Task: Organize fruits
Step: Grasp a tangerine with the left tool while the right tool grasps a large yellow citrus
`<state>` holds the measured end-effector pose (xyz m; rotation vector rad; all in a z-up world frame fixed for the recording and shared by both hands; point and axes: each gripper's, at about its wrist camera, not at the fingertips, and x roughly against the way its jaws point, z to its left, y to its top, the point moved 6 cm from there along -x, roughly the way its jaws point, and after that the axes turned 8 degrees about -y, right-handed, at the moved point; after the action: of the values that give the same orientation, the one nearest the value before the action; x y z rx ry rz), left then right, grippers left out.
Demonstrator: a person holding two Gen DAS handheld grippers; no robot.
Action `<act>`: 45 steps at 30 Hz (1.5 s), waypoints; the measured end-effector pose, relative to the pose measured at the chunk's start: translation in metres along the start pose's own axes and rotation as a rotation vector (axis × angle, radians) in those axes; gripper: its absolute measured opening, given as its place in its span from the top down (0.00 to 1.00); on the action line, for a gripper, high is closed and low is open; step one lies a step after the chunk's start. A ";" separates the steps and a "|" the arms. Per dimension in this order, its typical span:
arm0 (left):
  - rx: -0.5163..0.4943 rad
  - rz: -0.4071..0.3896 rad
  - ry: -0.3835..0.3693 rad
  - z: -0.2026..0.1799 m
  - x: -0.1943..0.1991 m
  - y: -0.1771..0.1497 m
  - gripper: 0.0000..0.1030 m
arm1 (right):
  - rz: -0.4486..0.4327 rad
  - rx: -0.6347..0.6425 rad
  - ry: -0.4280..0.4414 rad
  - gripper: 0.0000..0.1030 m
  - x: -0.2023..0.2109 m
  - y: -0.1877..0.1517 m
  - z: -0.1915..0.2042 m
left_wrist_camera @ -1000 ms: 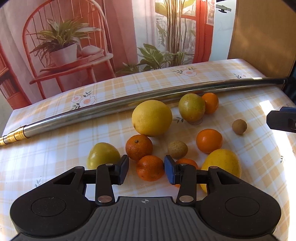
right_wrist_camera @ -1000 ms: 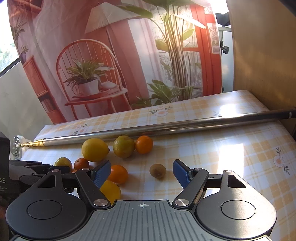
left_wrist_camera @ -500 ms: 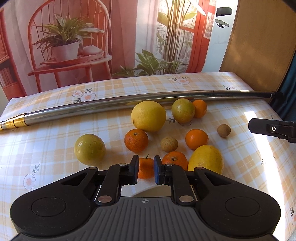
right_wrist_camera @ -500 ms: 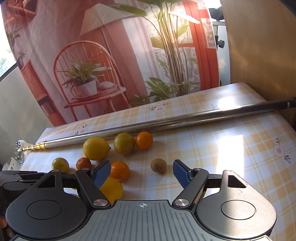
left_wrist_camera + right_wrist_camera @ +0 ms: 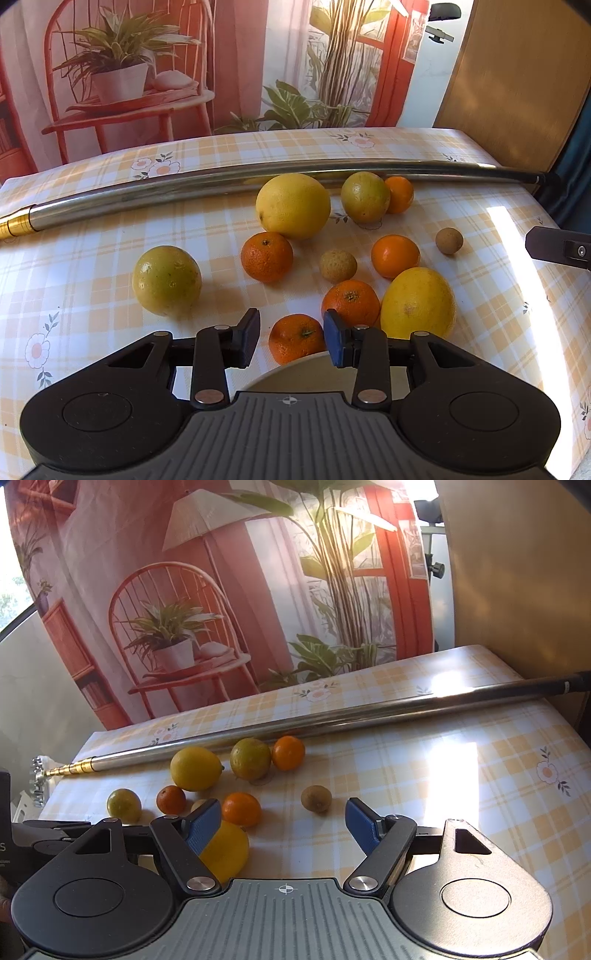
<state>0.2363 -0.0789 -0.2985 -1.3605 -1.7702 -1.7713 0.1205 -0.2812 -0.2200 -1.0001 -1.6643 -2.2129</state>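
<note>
Several fruits lie on the checked tablecloth point(image 5: 92, 236): a big yellow citrus point(image 5: 293, 205), two green-yellow fruits point(image 5: 167, 280) point(image 5: 365, 195), a lemon point(image 5: 417, 302), several tangerines and two small brown fruits point(image 5: 338, 264) point(image 5: 448, 240). My left gripper point(image 5: 291, 336) is open, with one tangerine point(image 5: 295, 338) lying between its fingertips at the rim of a beige plate point(image 5: 306, 373). My right gripper point(image 5: 284, 823) is open and holds nothing. One small brown fruit point(image 5: 316, 799) sits just beyond it, and the lemon point(image 5: 225, 849) is behind its left finger.
A long metal pole point(image 5: 221, 181) lies across the table behind the fruit. A printed backdrop point(image 5: 147, 74) hangs at the far edge, with a brown panel point(image 5: 517, 74) at the right. The sunlit right part of the cloth point(image 5: 443, 775) carries no fruit.
My left gripper closed to a narrow gap around the near tangerine while drawing back, then opened again. The plate rim has come into view. My right gripper stayed open and barely moved.
</note>
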 end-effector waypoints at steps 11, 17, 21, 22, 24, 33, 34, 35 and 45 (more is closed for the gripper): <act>0.043 0.012 -0.041 0.003 0.002 -0.005 0.66 | 0.000 0.001 0.002 0.30 0.003 -0.003 0.000; 0.013 -0.052 0.003 0.000 0.015 -0.003 0.67 | 0.008 -0.007 0.000 0.30 0.002 -0.004 -0.001; 0.022 -0.099 0.010 0.000 0.030 0.000 0.67 | 0.020 -0.004 -0.003 0.30 0.000 -0.008 0.000; 0.027 -0.107 0.011 0.000 0.033 0.000 0.67 | 0.022 -0.002 -0.003 0.30 0.000 -0.008 0.000; 0.044 -0.125 0.005 0.001 0.042 -0.002 0.67 | 0.028 0.002 0.000 0.30 -0.001 -0.010 0.002; 0.060 -0.162 -0.001 0.004 0.074 -0.029 0.67 | 0.071 0.032 0.023 0.30 -0.015 -0.023 0.018; 0.064 -0.163 -0.004 0.005 0.077 -0.032 0.67 | 0.071 0.044 0.022 0.30 -0.017 -0.024 0.021; 0.067 -0.164 -0.008 0.006 0.078 -0.035 0.67 | 0.072 0.054 0.026 0.30 -0.019 -0.025 0.024; 0.090 -0.160 -0.036 0.013 0.084 -0.058 0.67 | 0.110 0.132 0.110 0.30 -0.050 -0.025 0.058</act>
<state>0.1550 -0.0215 -0.2728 -1.2544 -2.0032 -1.7310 0.1680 -0.2318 -0.2624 -0.8965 -1.6418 -2.0221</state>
